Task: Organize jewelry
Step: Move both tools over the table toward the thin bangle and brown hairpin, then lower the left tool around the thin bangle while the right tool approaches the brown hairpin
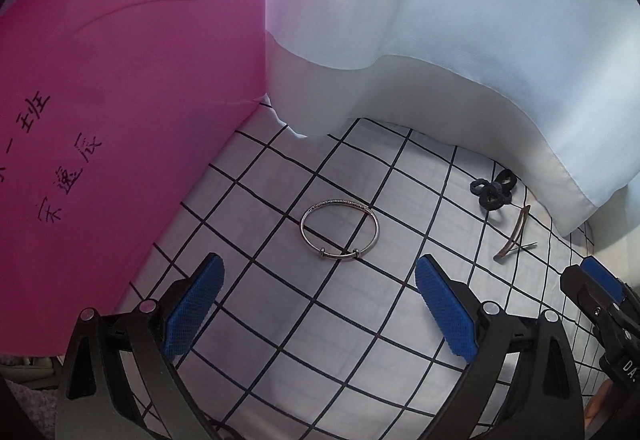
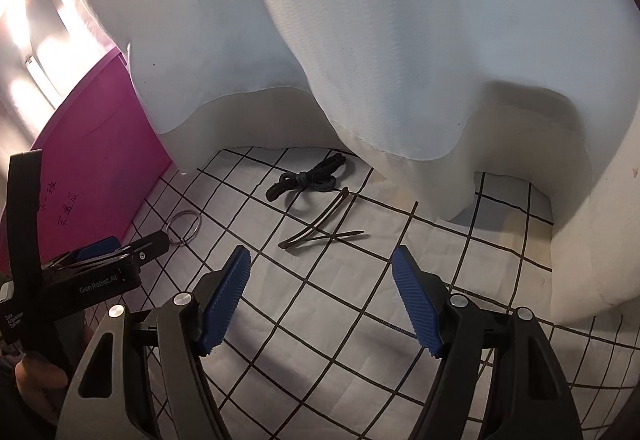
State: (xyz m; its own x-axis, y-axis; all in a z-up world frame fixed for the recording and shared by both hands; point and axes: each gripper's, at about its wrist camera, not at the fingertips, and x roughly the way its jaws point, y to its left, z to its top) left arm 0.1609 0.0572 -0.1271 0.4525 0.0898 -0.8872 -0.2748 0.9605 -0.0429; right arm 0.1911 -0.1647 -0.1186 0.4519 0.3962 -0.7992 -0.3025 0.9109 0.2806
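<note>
A silver bangle (image 1: 339, 230) lies flat on the white grid-patterned cloth (image 1: 280, 320), just ahead of my left gripper (image 1: 320, 268), which is open and empty. In the right wrist view the bangle (image 2: 183, 227) lies far left, partly behind the left gripper's fingers (image 2: 120, 252). A black knotted hair tie (image 2: 306, 179) and a thin brown hairpin (image 2: 320, 228) lie ahead of my right gripper (image 2: 322, 260), open and empty. Both also show in the left wrist view, the hair tie (image 1: 494, 189) and the hairpin (image 1: 514, 236) at the right.
A pink box with black handwriting (image 1: 120, 119) stands at the left, touching the cloth. A pale blue curtain (image 1: 440, 39) hangs along the back and right, its hem resting on the cloth (image 2: 400, 79). The right gripper's finger (image 1: 600, 280) shows at the right edge.
</note>
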